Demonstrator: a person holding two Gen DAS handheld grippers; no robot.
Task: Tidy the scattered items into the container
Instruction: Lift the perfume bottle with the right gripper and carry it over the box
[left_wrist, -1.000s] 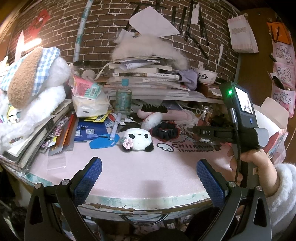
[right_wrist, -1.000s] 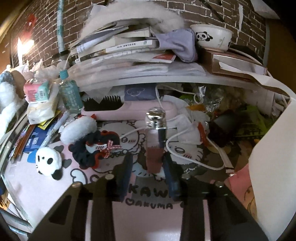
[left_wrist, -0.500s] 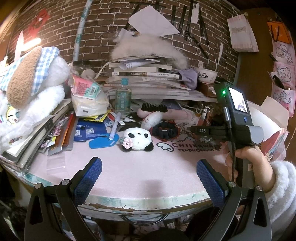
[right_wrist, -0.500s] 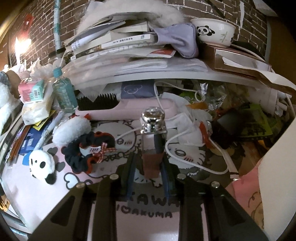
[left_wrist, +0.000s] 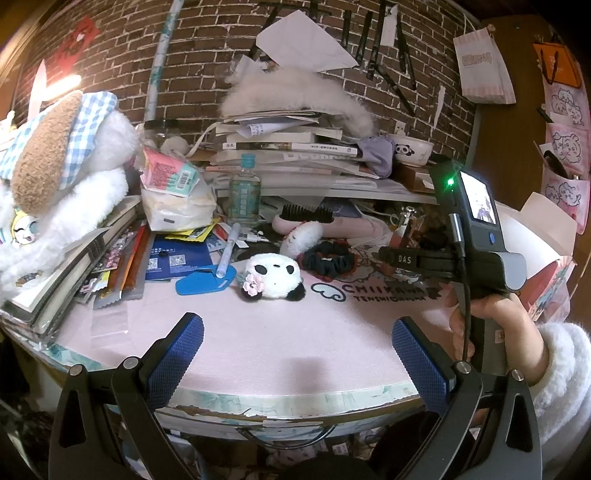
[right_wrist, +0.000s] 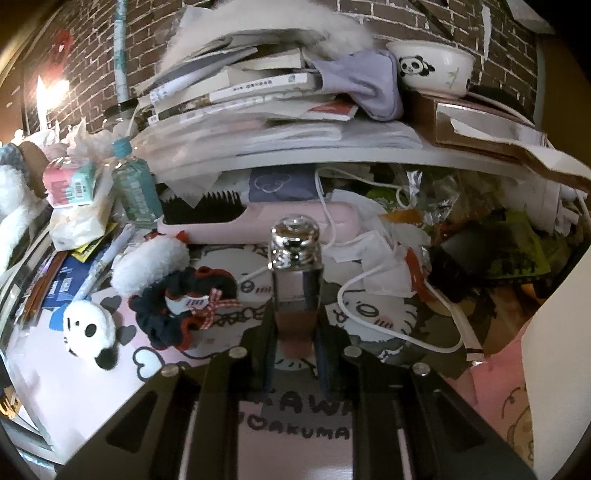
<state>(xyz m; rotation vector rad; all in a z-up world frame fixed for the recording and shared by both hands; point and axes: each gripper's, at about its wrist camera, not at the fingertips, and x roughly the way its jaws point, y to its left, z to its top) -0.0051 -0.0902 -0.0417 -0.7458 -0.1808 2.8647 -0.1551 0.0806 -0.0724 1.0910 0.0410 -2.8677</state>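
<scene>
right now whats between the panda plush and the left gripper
Only bare pink mat lies between the panda plush and the open left gripper, seen in the left wrist view.

Both views are dim and warm-toned, lit mainly by a bright lamp (left_wrist: 64, 81) high on the left of the brick wall (left_wrist: 207, 44), which blows out to a white glare in each picture and leaves the right side in brown shadow. The pink bench (left_wrist: 280, 332) catches soft, even light, with a faint dark shadow patch near its front edge. Fisheye distortion bows the bench edge and bends the bricks; the corners fall to black. The left wrist view is fairly sharp, while the right wrist view is softer, with smeared papers on the shelf (right_wrist: 332, 151) and glints on a chrome cap (right_wrist: 294, 242)
</scene>
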